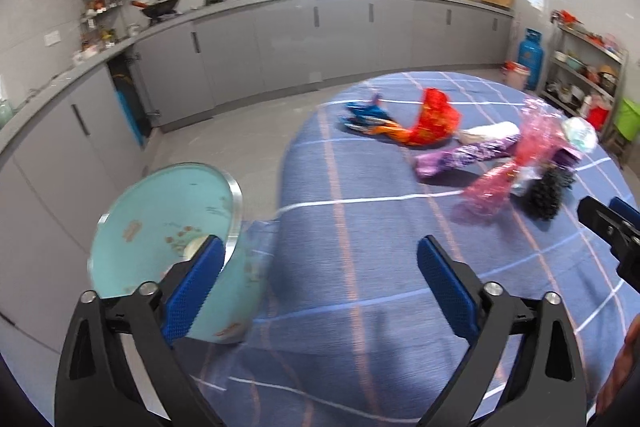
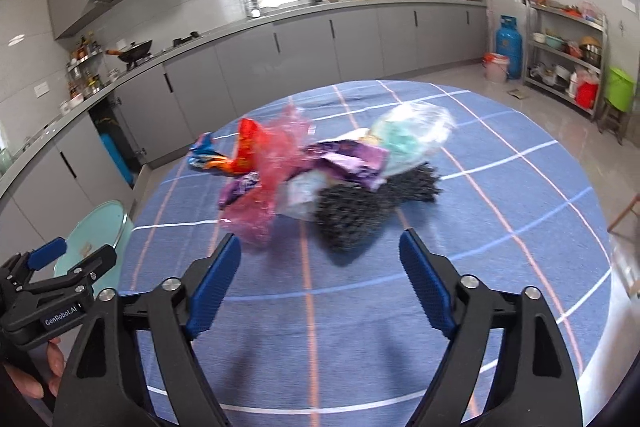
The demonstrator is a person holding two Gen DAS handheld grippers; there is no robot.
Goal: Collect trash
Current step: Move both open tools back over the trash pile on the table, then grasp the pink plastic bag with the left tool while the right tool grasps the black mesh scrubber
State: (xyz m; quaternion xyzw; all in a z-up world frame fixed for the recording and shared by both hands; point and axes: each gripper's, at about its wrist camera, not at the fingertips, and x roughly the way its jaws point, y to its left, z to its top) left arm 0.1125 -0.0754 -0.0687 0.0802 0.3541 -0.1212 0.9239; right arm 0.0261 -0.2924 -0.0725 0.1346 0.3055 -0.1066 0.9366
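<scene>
Far left, beside the round surface (image 1: 360, 267) with its blue checked cloth: pale green bin (image 1: 168, 227), mouth tilted toward the camera, standing on the floor. Left claw (image 1: 320, 255) spread wide with nothing between the jaws, hanging over bare cloth at the near edge; right claw (image 2: 320, 247) likewise wide and empty, just short of the trash. Trash on the cloth, left to right: blue-orange wrapper (image 1: 368, 117), red bag (image 1: 436, 117), purple wrapper (image 1: 464, 155), pink film (image 1: 500, 179), black mesh (image 1: 548, 193), clear bag (image 2: 412, 139), last few heaped together and touching.
</scene>
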